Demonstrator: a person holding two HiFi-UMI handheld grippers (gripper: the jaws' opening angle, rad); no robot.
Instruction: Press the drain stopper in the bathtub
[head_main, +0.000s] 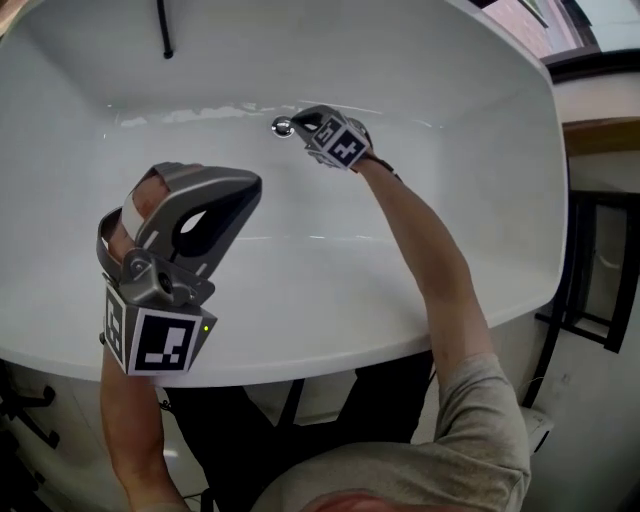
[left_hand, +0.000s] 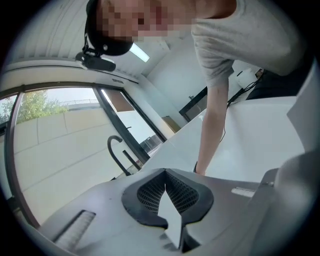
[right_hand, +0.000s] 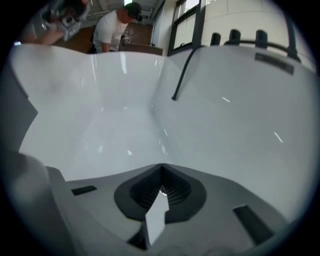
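Observation:
The chrome drain stopper (head_main: 281, 127) sits on the floor of the white bathtub (head_main: 420, 200), at its far end. My right gripper (head_main: 298, 122) reaches down into the tub, jaws shut, with its tips at the stopper's right edge. In the right gripper view the shut jaws (right_hand: 161, 166) cover the drain; only a sliver of the chrome stopper (right_hand: 163, 191) shows through the gap behind the tips. My left gripper (head_main: 245, 187) hangs above the tub's near rim, shut and empty. In its own view the left gripper (left_hand: 165, 170) points up at the person and the window.
A black faucet pipe (head_main: 163, 30) hangs over the tub's far wall, seen too as a spout (right_hand: 182, 75). A black metal rack (head_main: 600, 270) stands right of the tub. A second person (right_hand: 114, 27) works in the room beyond the tub's rim.

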